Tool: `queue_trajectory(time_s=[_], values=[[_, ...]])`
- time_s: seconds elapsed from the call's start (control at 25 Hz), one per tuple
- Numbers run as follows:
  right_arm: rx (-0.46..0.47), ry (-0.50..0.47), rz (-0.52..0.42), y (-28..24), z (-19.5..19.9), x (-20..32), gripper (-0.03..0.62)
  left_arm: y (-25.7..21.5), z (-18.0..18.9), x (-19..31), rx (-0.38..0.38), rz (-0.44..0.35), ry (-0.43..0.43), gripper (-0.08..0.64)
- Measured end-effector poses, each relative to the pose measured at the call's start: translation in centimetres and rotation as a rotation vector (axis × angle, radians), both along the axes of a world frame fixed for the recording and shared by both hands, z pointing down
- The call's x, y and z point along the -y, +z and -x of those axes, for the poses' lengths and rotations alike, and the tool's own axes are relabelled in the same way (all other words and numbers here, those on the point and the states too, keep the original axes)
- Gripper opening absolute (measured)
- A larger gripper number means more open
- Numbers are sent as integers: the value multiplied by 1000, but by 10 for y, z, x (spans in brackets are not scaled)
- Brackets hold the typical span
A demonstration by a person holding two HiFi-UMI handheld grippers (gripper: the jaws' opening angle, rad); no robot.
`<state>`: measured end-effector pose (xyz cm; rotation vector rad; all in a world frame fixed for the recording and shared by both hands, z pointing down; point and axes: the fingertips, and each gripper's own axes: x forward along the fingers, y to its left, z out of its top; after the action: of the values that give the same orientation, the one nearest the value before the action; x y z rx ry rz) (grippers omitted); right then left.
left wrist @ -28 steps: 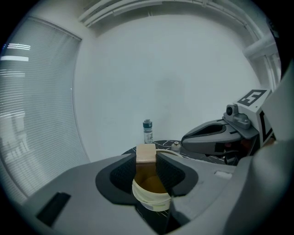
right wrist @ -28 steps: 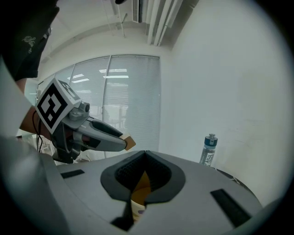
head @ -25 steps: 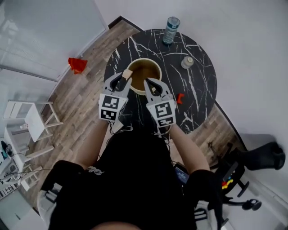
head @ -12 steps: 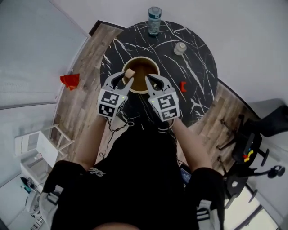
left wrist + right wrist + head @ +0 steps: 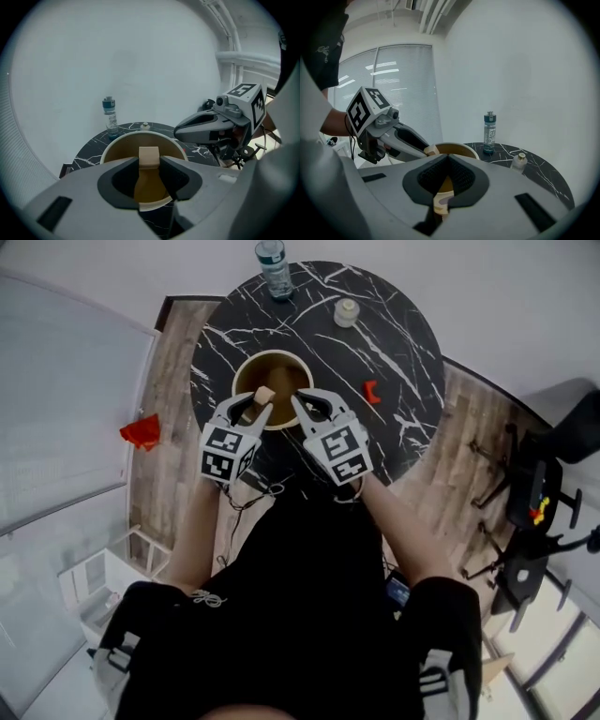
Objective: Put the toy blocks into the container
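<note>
One block (image 5: 149,156), pinched in the left claw (image 5: 256,407), hangs above the bowl's (image 5: 246,376) mouth; the right claw (image 5: 300,401) is clenched, empty.

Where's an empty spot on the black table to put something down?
Bare marble lies between the container, the small white bottle and the red block, and right of that block out to the table edge. The near edge is crowded: the left gripper, holding a wooden block, and the right gripper meet at the container.

Both forearms outstretched, left gripper (image 5: 149,160) jaws clamped on a wooden block (image 5: 149,153), right gripper (image 5: 448,156) jaws together.
</note>
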<state>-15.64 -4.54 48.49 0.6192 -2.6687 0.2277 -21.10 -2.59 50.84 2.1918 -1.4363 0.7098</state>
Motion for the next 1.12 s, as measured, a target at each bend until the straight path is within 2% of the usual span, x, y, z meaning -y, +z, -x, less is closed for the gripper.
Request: queue_trajectory(time_s=[0.28,0.76,0.96,1.0,1.08,1.12], values=[[-21,-49,-15,1,0,-6,-3,16,-13,-3,43,61,32,132],[-22,-60,-36,-7,-11,0,-3,16,-14,-2,48,59,-22,132],[-17,-45,-48,-9,-21,2,-3,-1,-7,0,26,-24,-99,130],[-15,-42,-52,-11,-22,2,-3,-7,-5,0,16,-52,-121,114],[-9,-35,-60,-14,-25,2,-3,-19,-1,0,-1,-110,-159,19],[-6,-32,-66,-16,-26,2,-3,-23,0,-1,-6,-132,-170,0]])
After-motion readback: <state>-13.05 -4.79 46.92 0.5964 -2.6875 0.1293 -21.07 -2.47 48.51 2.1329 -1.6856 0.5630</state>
